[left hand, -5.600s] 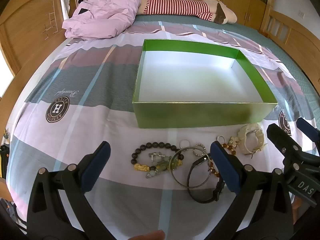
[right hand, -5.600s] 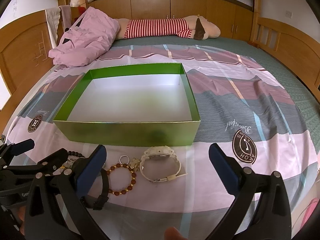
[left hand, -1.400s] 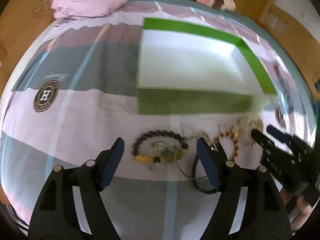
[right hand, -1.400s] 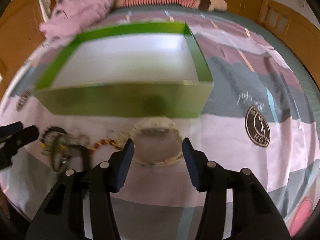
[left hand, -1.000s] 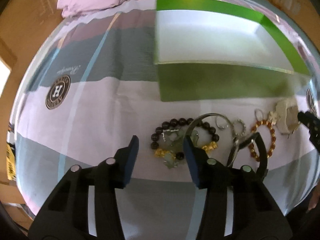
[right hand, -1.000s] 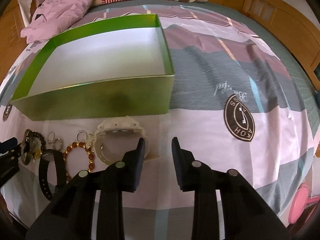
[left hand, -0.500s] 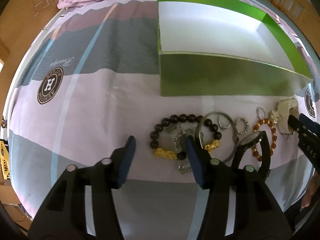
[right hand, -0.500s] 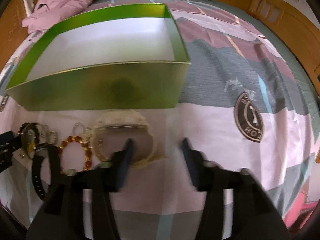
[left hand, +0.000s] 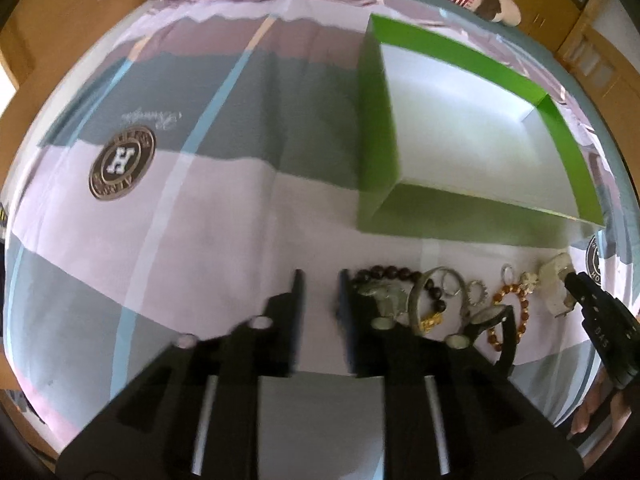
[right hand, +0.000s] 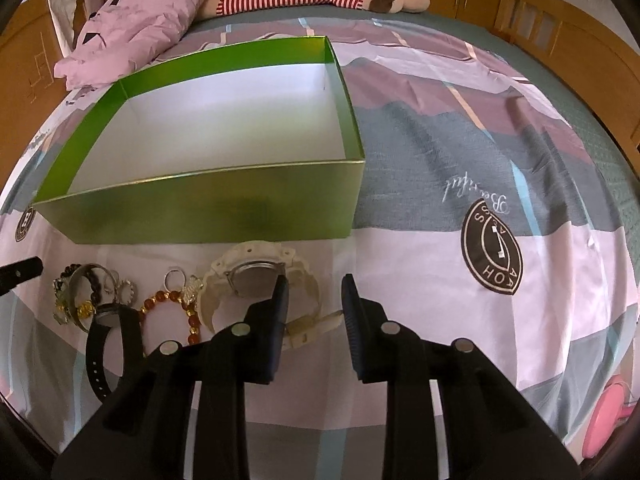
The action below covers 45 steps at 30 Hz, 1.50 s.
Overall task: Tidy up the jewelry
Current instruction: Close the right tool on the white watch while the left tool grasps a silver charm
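On the bed: your green box [right hand: 208, 208] sits mid-bedspread [right hand: 440, 272], white floor bare, nothing stowed yet.
Jewelry: every piece lies in a row along the box's near wall, toward the bed's near edge.
Row, from your left: dark bead bracelet [left hand: 384, 272], silver bangle [left hand: 436, 296], small rings [left hand: 476, 292], black watch [right hand: 116, 344], amber bead bracelet [right hand: 172, 304], white watch [right hand: 256, 280].
Right gripper [right hand: 312, 296]: jaws narrowly parted, holding nothing; one finger [right hand: 280, 300] is over the white watch's strap, the other over bare sheet.
Left gripper [left hand: 318, 292]: also slightly parted and empty, its fingers just left of the dark beads.
Step in hand: probably lining up the first pick, the white watch.
Next move: straddle the strap, close firmly, lift clear of the box wall, then release inside.
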Available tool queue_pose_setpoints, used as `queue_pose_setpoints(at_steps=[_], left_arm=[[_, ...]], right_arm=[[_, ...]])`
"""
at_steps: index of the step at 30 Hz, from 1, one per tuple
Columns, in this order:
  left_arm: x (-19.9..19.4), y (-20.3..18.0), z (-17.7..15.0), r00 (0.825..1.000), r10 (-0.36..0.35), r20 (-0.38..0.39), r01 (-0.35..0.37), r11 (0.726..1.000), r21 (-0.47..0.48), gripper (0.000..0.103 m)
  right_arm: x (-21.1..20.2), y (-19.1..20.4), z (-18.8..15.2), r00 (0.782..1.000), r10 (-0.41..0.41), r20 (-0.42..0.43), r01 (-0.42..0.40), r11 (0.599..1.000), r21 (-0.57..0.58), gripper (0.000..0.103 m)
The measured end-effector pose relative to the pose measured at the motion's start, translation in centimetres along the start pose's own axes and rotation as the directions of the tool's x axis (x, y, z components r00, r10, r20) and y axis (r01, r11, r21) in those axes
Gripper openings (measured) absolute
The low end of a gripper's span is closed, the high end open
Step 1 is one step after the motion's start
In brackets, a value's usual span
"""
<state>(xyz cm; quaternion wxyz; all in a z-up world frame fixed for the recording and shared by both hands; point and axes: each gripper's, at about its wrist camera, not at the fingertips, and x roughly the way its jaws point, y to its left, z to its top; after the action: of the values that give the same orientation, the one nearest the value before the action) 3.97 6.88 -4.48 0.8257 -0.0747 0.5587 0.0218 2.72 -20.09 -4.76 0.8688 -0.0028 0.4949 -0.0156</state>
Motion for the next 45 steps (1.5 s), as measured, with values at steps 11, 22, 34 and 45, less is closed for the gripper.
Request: queue_pose_setpoints(at_steps=[11,22,34,45], left_arm=[[2.5,-1.6,-0.5,0.998,0.035,-0.059,-0.032,0.998,0.046,0.044],[2.5,-1.6,0.0,0.997,-0.005,-0.072,0.006,1.0,0.022,0.016],[0.7,0.6,0.7,0.998,-0.046,-0.048,0.044,0.998,-0.046,0.008],[2.3,-0.6,0.1,0.996,-0.009,-0.083,0.01,1.0,0.009,0.035]], right_arm=[[0.8,-0.2,-0.3,0.999,-0.031,-0.033,0.031,1.0,0.003,0.032],[1.4,0.2,-0.8,0.998,-0.038,-0.059,0.037,0.999,-0.03,0.024],[0.8,-0.3,-0.5,0.999,-0.011,-0.04,0.011,1.0,0.003,0.017],[1.2,-0.4,-0.6,0.998,-0.03,-0.055,0.03,1.0,-0.001,0.019]])
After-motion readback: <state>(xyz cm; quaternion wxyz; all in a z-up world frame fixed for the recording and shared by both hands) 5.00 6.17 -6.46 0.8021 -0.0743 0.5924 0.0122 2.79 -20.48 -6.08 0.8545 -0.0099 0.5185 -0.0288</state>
